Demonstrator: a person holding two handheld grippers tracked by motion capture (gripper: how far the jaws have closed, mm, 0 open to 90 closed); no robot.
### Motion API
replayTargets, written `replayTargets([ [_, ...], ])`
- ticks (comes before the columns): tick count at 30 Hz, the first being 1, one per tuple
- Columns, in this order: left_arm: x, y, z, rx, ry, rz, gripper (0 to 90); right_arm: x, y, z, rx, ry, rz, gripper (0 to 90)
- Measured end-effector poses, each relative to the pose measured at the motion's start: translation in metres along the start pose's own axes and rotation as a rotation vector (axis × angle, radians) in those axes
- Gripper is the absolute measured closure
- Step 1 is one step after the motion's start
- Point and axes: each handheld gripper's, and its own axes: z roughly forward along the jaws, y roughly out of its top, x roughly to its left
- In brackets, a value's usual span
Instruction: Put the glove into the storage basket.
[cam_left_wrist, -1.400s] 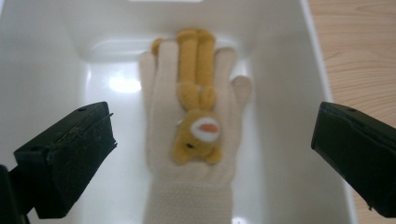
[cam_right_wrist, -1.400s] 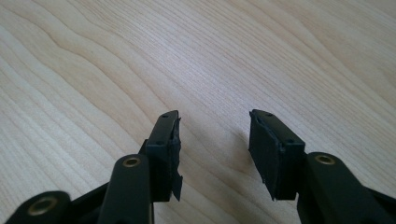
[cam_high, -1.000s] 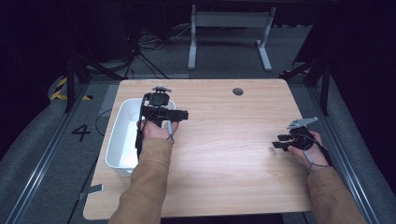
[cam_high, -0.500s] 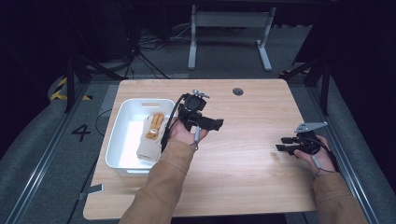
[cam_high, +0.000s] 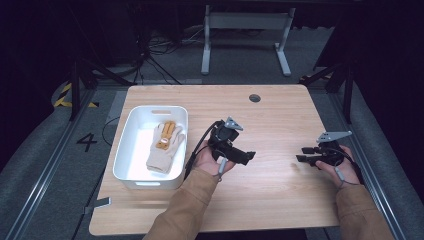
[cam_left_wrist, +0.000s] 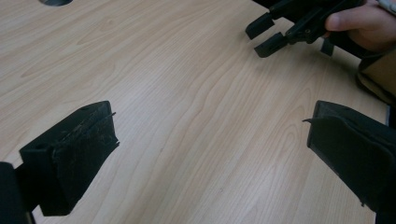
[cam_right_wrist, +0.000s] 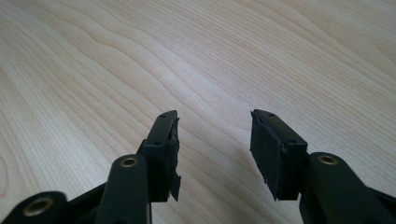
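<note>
We see the glove (cam_high: 165, 145) lying in the white bin (cam_high: 131, 165). Right of the bin, our left gripper (cam_high: 248, 156) gapes empty; farther right, the right gripper (cam_high: 303, 154) seems partly apart.

Table (cam_high: 280, 200): light wood-grain top, rectangular, rounded corners. Small dark round grommet hole (cam_high: 255, 98) near the far edge, right of centre. White rectangular tub (cam_high: 128, 150) stands directly on the left part of the top. Grey tape strip (cam_high: 98, 203) at the near-left edge.
</note>
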Motion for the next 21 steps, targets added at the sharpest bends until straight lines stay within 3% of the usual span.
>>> replayTargets([
  [5, 0.011, -0.029, 0.004, -0.055, -0.036, -0.026, 1.5, 0.001, 0.000, 0.002, -0.004, 0.004, -0.006, 52.5],
  [10, 0.022, -0.040, 0.004, -0.122, -0.090, -0.044, 2.0, 0.003, 0.002, 0.005, -0.002, 0.010, -0.022, 52.4],
  [15, 0.023, -0.050, 0.007, -0.106, -0.095, -0.026, 2.3, 0.004, 0.003, 0.005, -0.006, 0.011, -0.024, 52.2],
  [18, 0.020, -0.060, 0.008, -0.059, -0.095, 0.022, 2.3, 0.004, 0.003, 0.005, -0.006, 0.011, -0.028, 52.2],
  [21, 0.020, -0.066, 0.014, -0.013, -0.095, 0.032, 3.3, 0.004, 0.003, 0.006, -0.005, 0.009, -0.024, 52.2],
])
